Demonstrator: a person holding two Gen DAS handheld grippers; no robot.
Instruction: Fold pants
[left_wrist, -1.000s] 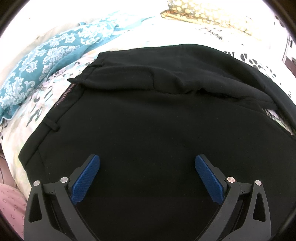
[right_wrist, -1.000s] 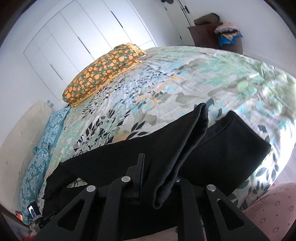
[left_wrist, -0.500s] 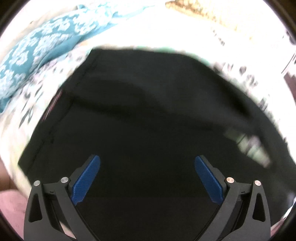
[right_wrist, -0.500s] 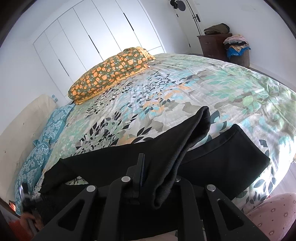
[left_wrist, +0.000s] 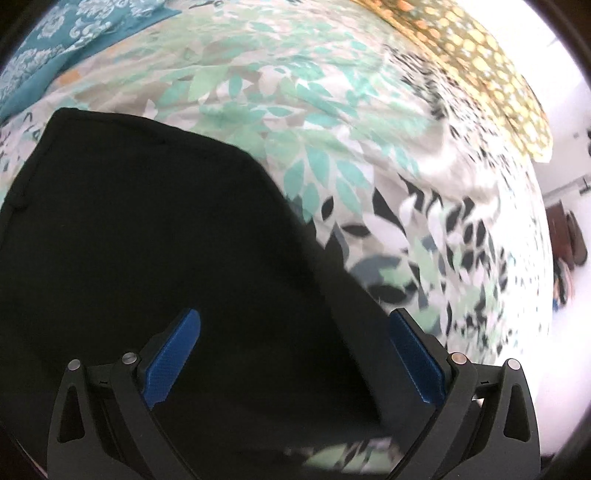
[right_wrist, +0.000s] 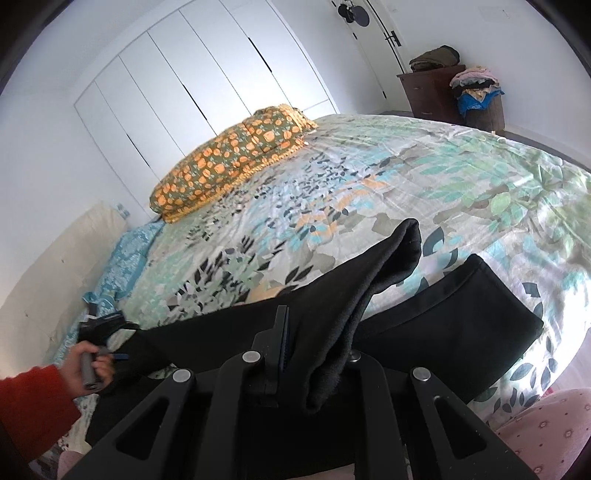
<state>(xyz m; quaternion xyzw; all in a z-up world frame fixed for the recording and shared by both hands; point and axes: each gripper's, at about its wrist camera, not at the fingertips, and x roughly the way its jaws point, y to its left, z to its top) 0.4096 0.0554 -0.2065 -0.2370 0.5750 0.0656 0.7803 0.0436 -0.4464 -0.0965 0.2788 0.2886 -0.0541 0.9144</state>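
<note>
My room is full of soft daylight. From my left tool's view the right edge burns out to white, and the leaf-print bedspread smears with motion blur toward that side. The black pants read as one flat dark mass, folds barely showing. My right tool's view is sharp; the white wardrobe doors glow evenly. Both fisheye views bend straight lines and darken at the corners.

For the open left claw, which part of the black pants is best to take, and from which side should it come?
Probably the waistband corner of the black pants, taken from above, at the end near the teal pillow. That edge lies flat and free on the bedspread, while the right claw is shut on a leg at the other end. The left claw is open.
</note>
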